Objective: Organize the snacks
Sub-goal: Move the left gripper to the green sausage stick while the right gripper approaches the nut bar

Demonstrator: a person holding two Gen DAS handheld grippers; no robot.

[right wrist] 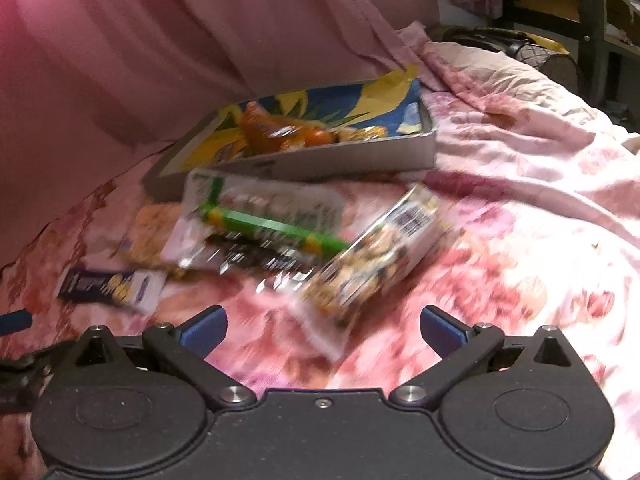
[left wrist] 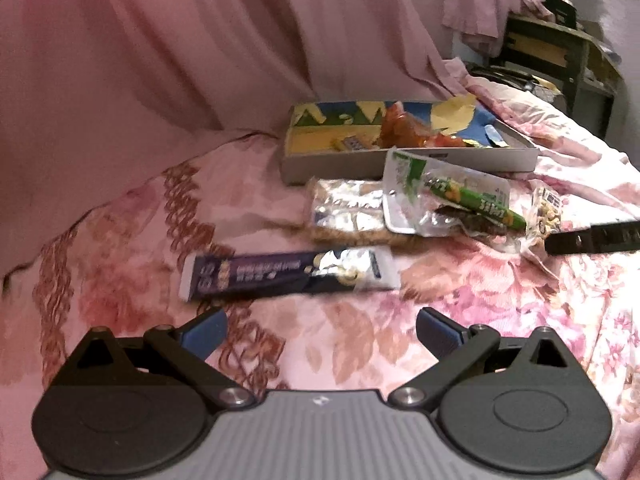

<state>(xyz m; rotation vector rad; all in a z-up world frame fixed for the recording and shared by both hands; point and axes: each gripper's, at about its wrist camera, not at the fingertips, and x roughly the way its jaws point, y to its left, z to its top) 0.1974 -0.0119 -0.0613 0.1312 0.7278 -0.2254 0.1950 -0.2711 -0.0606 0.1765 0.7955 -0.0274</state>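
A shallow grey box (left wrist: 360, 162) (right wrist: 344, 162) with a blue and yellow lining sits on the flowered bedspread and holds an orange packet (left wrist: 404, 130) (right wrist: 276, 134) and small wrapped sweets. In front of it lie a dark purple snack bar (left wrist: 288, 272) (right wrist: 110, 286), a silvery cracker pack (left wrist: 344, 210), a clear pack with a green stick (left wrist: 452, 196) (right wrist: 264, 224) and a nut bag (right wrist: 376, 256) (left wrist: 546, 212). My left gripper (left wrist: 320, 332) is open just short of the purple bar. My right gripper (right wrist: 322, 330) is open just short of the nut bag.
The pink flowered bedspread (left wrist: 480, 304) covers the whole surface, with a pink curtain (left wrist: 200, 40) behind the box. A dark wooden chair (left wrist: 560, 48) stands at the far right. The right gripper's black body (left wrist: 596, 236) shows at the left view's right edge.
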